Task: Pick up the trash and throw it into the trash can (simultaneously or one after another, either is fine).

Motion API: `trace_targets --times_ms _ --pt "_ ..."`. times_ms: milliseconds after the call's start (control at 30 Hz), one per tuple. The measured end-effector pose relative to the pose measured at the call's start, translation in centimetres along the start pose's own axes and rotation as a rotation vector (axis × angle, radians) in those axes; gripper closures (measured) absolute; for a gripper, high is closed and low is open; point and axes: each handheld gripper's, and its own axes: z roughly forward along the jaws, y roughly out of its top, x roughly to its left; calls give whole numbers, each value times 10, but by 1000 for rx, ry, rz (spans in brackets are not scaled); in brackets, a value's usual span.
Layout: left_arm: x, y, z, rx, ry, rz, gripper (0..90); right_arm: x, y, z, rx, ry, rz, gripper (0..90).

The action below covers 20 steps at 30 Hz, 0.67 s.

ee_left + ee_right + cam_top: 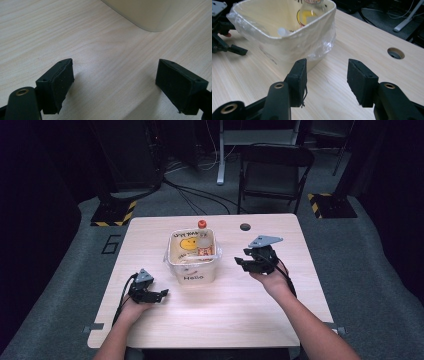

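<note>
A cream bin (193, 270) lined with a clear plastic bag stands mid-table, "Hello" written on its front. Inside it leans a clear bottle (203, 241) with an orange cap. My left gripper (162, 295) rests low on the table to the bin's front left, open, nothing between its jaws. In the left gripper view the gripper (115, 82) faces bare wood with the bin's corner (147, 15) ahead. My right gripper (242, 262) hovers just right of the bin, open and empty. In the right gripper view the gripper (327, 80) points at the bin (287, 47), with the bottle (309, 11) inside.
The wooden table (225, 315) has a round cable hole (245, 226) at the back, also seen as the hole (395, 53) in the right gripper view. A folding chair (272, 170) and cables lie on the floor beyond the table's far edge.
</note>
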Motion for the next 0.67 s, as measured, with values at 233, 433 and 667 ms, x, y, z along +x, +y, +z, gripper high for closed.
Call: trace_targets --times_ms 233,433,667 --pt "0 0 0 3 -3 -3 148 -4 -24 1 11 -29 27 494" --pt "0 0 0 4 -3 -3 148 -6 -47 3 24 -33 63 494" --pt "0 0 0 3 -2 -3 148 -6 -72 4 44 -55 66 489"
